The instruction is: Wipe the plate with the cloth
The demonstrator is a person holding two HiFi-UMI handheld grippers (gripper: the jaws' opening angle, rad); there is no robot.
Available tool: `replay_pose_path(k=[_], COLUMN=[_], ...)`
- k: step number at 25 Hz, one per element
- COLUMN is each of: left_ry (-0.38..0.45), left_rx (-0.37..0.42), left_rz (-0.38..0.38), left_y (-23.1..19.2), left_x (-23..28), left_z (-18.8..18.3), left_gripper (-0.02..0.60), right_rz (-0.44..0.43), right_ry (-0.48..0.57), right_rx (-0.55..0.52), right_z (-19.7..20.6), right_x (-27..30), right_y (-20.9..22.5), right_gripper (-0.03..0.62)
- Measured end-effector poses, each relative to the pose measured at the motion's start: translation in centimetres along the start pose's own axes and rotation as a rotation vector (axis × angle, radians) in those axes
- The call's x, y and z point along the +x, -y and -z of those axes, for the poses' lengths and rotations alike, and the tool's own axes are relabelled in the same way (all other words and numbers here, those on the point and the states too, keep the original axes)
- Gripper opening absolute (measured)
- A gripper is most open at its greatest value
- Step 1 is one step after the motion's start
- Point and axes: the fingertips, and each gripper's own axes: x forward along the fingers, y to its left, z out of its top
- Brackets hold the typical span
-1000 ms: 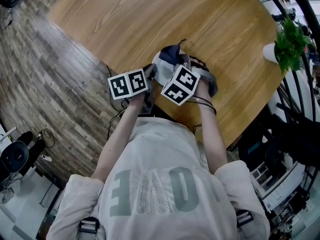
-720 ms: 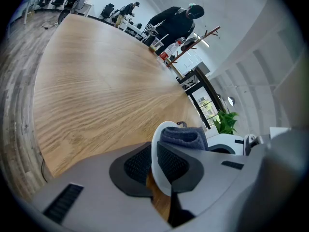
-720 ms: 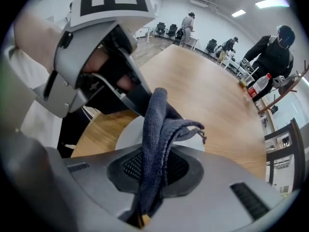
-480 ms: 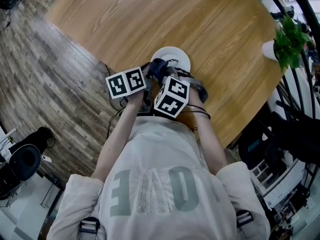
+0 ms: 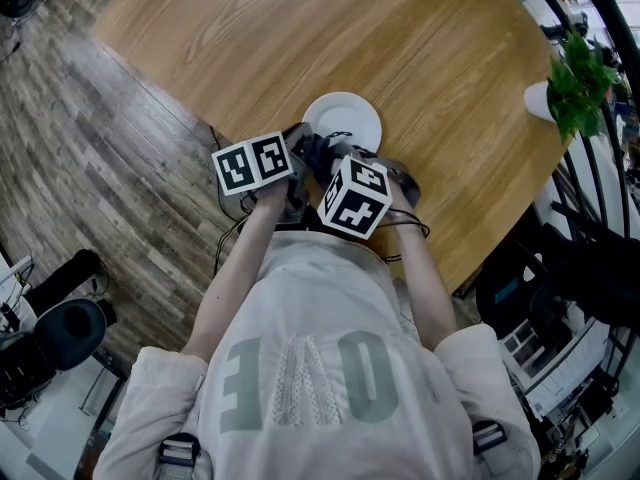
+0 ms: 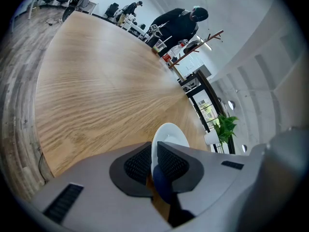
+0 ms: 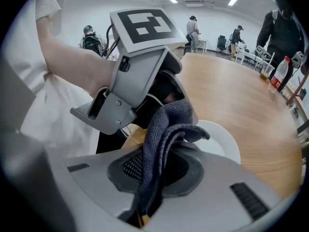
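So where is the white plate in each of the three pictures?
Head view: plate just above centre.
Left gripper view: plate low centre, rim clamped in the jaws.
Right gripper view: plate right of centre, behind the cloth.
Shared landmark: the wooden table.

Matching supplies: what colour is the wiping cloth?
The cloth is dark blue-grey; the right gripper view shows it best.

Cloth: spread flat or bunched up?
Bunched. The dark grey-blue woven cloth sits crumpled in folds, pinched by the right hand-held gripper, near the round white plate.
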Motion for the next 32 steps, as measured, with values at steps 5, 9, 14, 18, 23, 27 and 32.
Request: replay_pose_path(k=[5,9,14,18,23,27,32], left_ry=[0.026,0.086,0.194,0.27,0.298,0.288,0.282], left_rx=[0.0,0.061,0.165,0.34,0.418,0.393,0.369], left_rz=[0.006,0.021,0.006,-0.036,-0.045,-0.048,-0.062], left_y=[0.1,0.7,0.9,1.5,2.0,1.5,0.6], left_x=[-0.2,-0.8,-3.3,-5.5,-6.5,-6.7,-6.8], left_z=[-0.2,-1.1,-3.6,-5.8,-6.9,-6.5,-6.1], left_gripper=[0.044,0.157,0.169,0.006,0.006,0.006,0.006], right_rz=[0.018,0.166,0.445,0.533,0.54,0.552,0.535], right_ry=[0.002,-0.01,-0.033,-0.025,-0.052,-0.088,-0.11], right_rx=[0.027,0.092,0.246,0.32,0.309,0.254,0.149], right_z=[0.2,1.2,2.8,3.2,3.1,2.6,1.0], right_x=[-0.8,-2.6,-4.8,-5.1,-4.1,-3.3,-2.3], right_y=[0.8,4.0,10.1,12.6,13.3,13.8,13.3], right_gripper=[0.057,0.057,0.057,0.057,0.057,0.057,0.057])
